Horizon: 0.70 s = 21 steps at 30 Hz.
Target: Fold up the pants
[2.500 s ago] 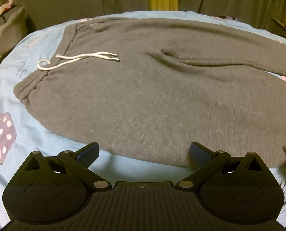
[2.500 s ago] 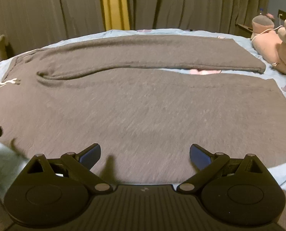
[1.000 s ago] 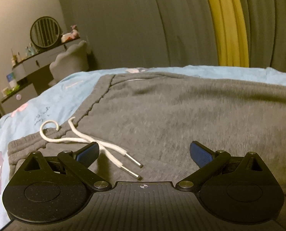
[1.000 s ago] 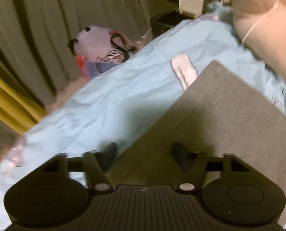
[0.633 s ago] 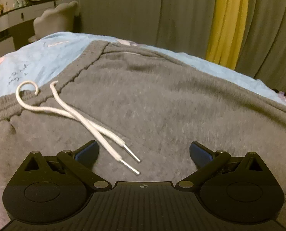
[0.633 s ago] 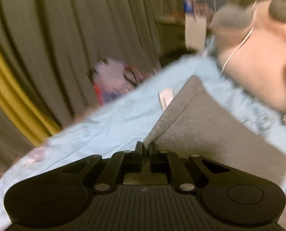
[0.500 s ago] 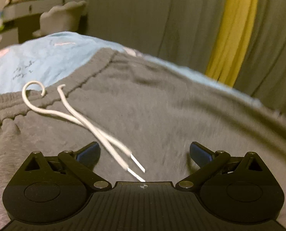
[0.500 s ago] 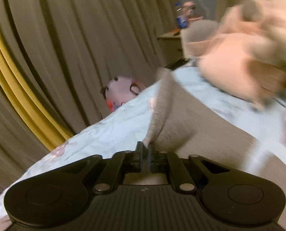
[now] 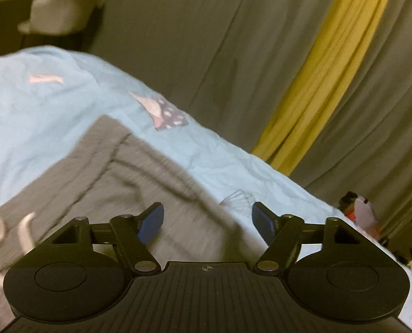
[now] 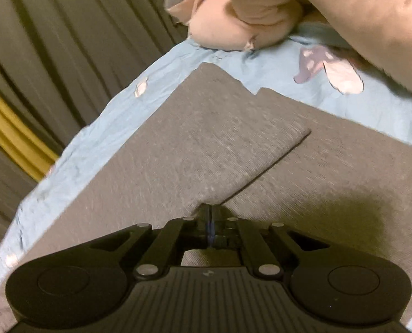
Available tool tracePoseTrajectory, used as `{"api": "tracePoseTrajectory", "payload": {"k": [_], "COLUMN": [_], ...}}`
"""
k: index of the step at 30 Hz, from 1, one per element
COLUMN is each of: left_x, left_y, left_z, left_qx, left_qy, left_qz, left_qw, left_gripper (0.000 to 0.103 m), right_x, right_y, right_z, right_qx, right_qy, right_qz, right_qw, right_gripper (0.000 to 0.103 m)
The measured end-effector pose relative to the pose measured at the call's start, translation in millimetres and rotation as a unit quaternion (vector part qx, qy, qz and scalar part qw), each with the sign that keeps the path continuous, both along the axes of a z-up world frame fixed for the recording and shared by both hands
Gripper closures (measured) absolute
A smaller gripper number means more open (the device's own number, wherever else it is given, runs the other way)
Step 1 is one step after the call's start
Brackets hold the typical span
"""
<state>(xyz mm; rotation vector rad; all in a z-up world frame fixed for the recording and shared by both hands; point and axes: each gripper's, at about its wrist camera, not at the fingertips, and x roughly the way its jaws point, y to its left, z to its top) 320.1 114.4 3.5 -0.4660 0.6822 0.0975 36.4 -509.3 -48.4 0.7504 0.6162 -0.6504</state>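
Grey sweatpants [image 9: 100, 172] lie on a light blue bedsheet [image 9: 39, 100]. In the left wrist view my left gripper [image 9: 208, 219] is open and empty, low over the far edge of the pants near the waistband corner; the white drawstring [image 9: 25, 230] shows at the lower left. In the right wrist view my right gripper [image 10: 210, 216] is shut on the hem corner of the far pant leg [image 10: 200, 144] and holds it over the near leg [image 10: 330, 194].
A large pink plush toy [image 10: 261, 14] lies on the bed beyond the leg hems. Grey and yellow curtains [image 9: 316, 69] hang behind the bed. A pale chair [image 9: 61, 11] stands at the far left.
My right gripper closed on the far leg's hem corner and pulled it over the near leg. My left gripper moved across the waistband to the far edge and narrowed a little.
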Motion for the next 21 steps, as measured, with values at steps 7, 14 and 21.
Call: {"api": "tracePoseTrajectory", "payload": {"k": [7, 14, 21], "left_x": [75.5, 70.4, 39.1], "left_y": [-2.9, 9.6, 19.2], "left_z": [-16.0, -41.3, -25.1], "left_qx": [0.018, -0.007, -0.007], "left_qy": [0.069, 0.109, 0.074], "left_qz": [-0.017, -0.023, -0.033], "left_qw": [0.9973, 0.9938, 0.9967], "left_gripper": [0.036, 0.093, 0.096], "right_x": [-16.5, -17.7, -20.0], "right_y": [-12.3, -22.7, -18.4], "right_z": [-11.5, -11.6, 11.5], "right_qx": [0.071, 0.125, 0.087], "right_qy": [-0.052, -0.105, -0.096], "right_qz": [-0.036, -0.074, -0.080], "right_qw": [0.996, 0.984, 0.988], "right_gripper": [0.095, 0.044, 0.022]}}
